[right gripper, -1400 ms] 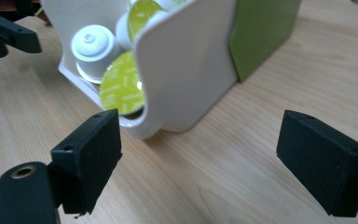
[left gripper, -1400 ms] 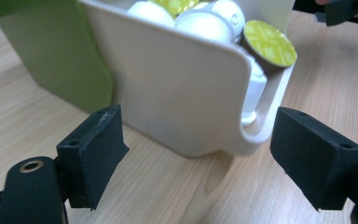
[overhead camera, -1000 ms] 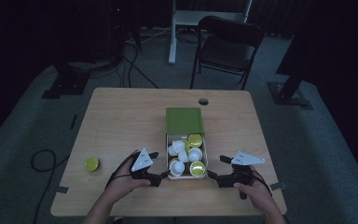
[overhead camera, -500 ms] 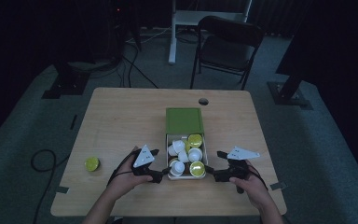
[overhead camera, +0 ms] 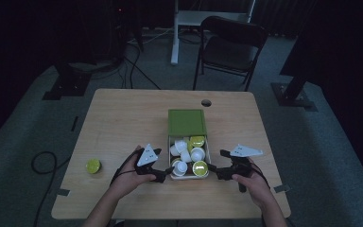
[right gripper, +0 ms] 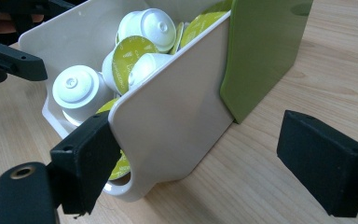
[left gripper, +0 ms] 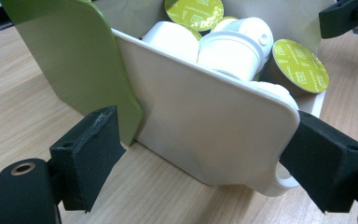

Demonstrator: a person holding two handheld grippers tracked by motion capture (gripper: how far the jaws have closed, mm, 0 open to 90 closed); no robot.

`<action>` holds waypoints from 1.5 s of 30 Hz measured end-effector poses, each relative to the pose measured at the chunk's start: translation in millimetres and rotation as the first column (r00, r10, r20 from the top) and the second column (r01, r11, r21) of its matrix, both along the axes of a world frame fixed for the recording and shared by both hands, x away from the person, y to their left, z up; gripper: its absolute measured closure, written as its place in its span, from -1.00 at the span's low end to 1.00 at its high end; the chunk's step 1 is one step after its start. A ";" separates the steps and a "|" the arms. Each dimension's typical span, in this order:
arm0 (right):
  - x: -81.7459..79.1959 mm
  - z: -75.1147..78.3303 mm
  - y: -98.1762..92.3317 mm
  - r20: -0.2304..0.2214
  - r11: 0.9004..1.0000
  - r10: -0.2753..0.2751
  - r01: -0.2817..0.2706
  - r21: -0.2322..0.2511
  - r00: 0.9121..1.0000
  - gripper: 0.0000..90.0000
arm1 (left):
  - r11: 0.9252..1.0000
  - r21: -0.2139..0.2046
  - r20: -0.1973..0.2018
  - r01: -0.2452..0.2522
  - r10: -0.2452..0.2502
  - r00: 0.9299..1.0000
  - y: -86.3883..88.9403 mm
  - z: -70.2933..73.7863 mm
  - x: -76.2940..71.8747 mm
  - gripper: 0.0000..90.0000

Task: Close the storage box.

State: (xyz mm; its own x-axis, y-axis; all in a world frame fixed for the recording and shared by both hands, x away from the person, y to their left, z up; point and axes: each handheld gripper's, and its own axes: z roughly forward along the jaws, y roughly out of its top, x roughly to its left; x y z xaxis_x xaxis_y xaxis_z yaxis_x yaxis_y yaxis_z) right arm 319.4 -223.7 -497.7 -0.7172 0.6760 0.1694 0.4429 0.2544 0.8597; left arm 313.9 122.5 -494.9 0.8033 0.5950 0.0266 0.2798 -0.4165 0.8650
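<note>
Grippers: Two, one in each of your hands, are flanking a white drawer tray (overhead camera: pixel 189 174) that is sliding out of a green sleeve (overhead camera: pixel 186 122) near the middle of the wooden table (overhead camera: pixel 123 123).
Left gripper (overhead camera: pixel 169 170): You are holding it at the tray's left front corner. Its jaws have just been opening and are standing apart; the tray's side wall (left gripper: pixel 205 126) is sitting between the pads, and one pad is close against the rounded corner, though I cannot tell whether it is touching.
Right gripper (overhead camera: pixel 212 169): You are holding it at the tray's right front corner, jaws apart, one pad lying just beside the wall (right gripper: pixel 168 116), the other well clear of it.
Contents: Coffee capsules (left gripper: pixel 228 46) are lying loose in the tray, white cups with yellow-green foil lids.
Stray: One capsule (overhead camera: pixel 93 165) is resting far off near the table's left edge.
Handling: The tray is looking like thin, stiff, smooth plastic, probably light and slippery. The capsules are likely shifting if you tilt it.
Grip point: You are probably best gripping the upright side walls near the front corners, keeping it level.
</note>
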 end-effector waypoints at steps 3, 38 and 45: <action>1.1 0.2 0.7 0.004 1.000 0.000 0.000 -0.003 1.000 -0.71 | 1.000 0.000 0.000 -0.003 0.003 1.000 0.4 -0.3 1.4 -0.66; 22.9 1.8 7.9 -0.007 1.000 -0.027 0.027 0.013 1.000 -0.71 | 0.998 -0.021 -0.025 -0.058 0.057 0.998 6.9 2.2 28.4 -0.66; 30.1 5.1 8.8 0.000 0.999 -0.032 0.032 -0.004 0.999 -0.72 | 0.998 -0.021 -0.026 -0.067 0.067 0.997 6.7 3.8 34.0 -0.66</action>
State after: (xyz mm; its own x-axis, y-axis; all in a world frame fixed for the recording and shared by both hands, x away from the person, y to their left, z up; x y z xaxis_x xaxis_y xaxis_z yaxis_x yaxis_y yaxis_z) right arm 349.4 -214.9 -492.6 -0.6949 0.6997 0.1661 0.4507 0.2438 0.8588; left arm 347.8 129.2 -491.1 0.7618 0.6477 -0.0067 0.3286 -0.3776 0.8657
